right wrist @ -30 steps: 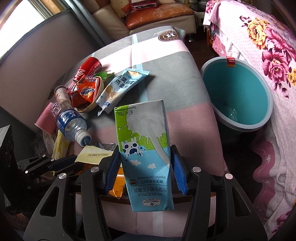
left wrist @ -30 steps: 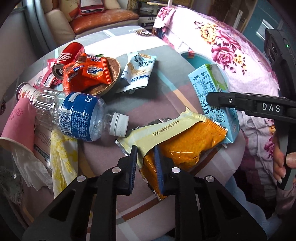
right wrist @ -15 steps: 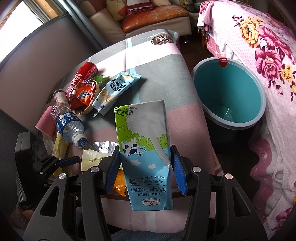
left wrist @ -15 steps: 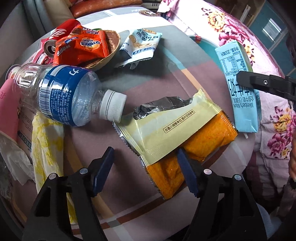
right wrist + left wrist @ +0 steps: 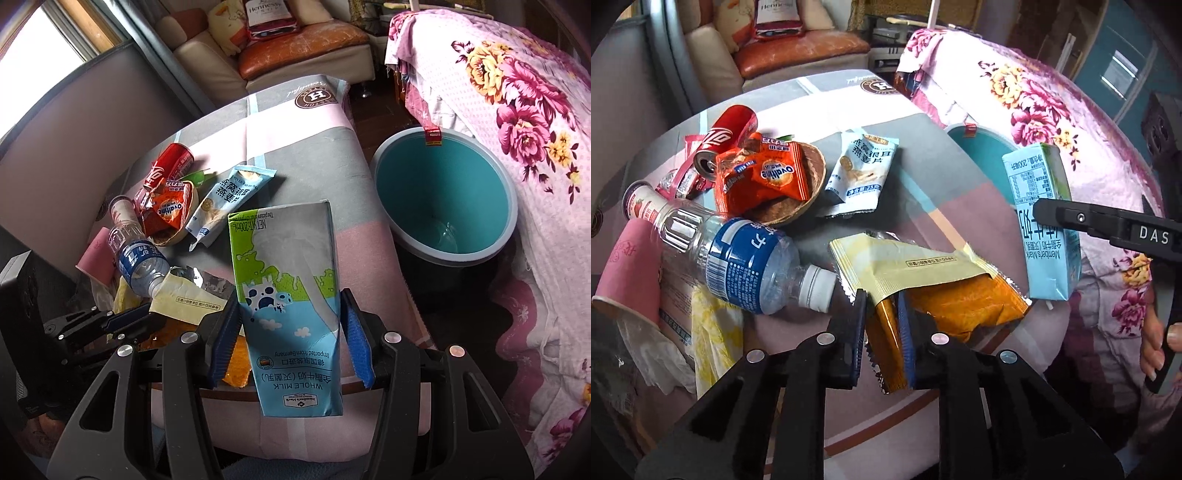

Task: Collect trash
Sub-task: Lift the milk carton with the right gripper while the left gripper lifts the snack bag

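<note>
The left gripper (image 5: 881,332) has its fingers (image 5: 857,332) drawn nearly together, pinching the near corner of the orange and yellow snack wrapper (image 5: 923,284), which lies on the desk (image 5: 923,177) just beside the cap of the water bottle (image 5: 738,262). The right gripper (image 5: 290,343) has its fingers (image 5: 223,343) set about a carton's width apart, pressed on both sides of the milk carton (image 5: 288,295), held upside down and lifted above the desk's near edge. The teal bin (image 5: 443,206) stands on the floor to the right of the desk, beside the flowered bedspread (image 5: 517,92). Further back on the desk lie a red can (image 5: 726,134), an orange packet (image 5: 761,177) in a small woven bowl (image 5: 801,199), and a pale blue sachet (image 5: 860,173). A pink paper cup (image 5: 628,266) lies at the left edge
</note>
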